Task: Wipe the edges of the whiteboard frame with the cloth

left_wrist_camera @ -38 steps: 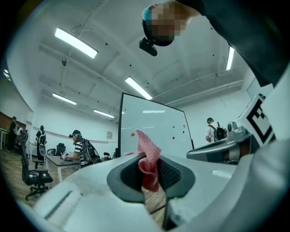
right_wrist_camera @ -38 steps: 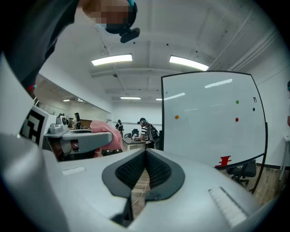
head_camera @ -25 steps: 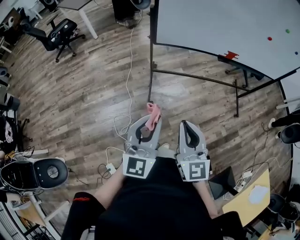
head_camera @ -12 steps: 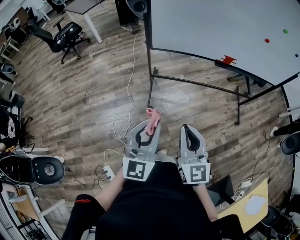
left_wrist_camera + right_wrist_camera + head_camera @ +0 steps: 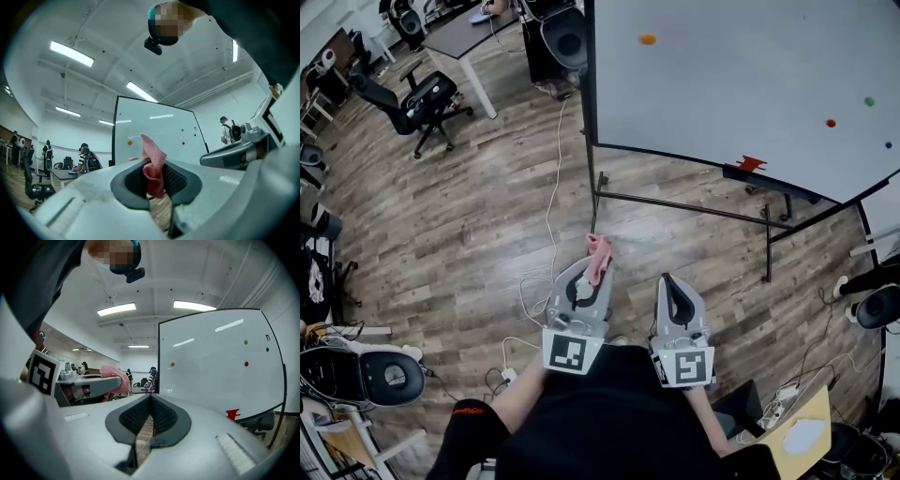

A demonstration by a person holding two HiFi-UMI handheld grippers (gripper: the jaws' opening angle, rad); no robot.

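Left gripper view | cloth [image 5: 153,157] pink, crumpled | pinched in left tool [image 5: 155,177]

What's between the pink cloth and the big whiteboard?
In the head view, just wooden floor and the stand's black bar lie between the cloth and the whiteboard.

The left tool [image 5: 592,274] and right tool [image 5: 672,281] hang side by side above the floor [image 5: 469,216], with the cloth [image 5: 599,255] between the left tool's jaws. The whiteboard [image 5: 741,84] stands ahead of both. An office chair [image 5: 427,94] sits well to its left, near a surface [image 5: 469,33].
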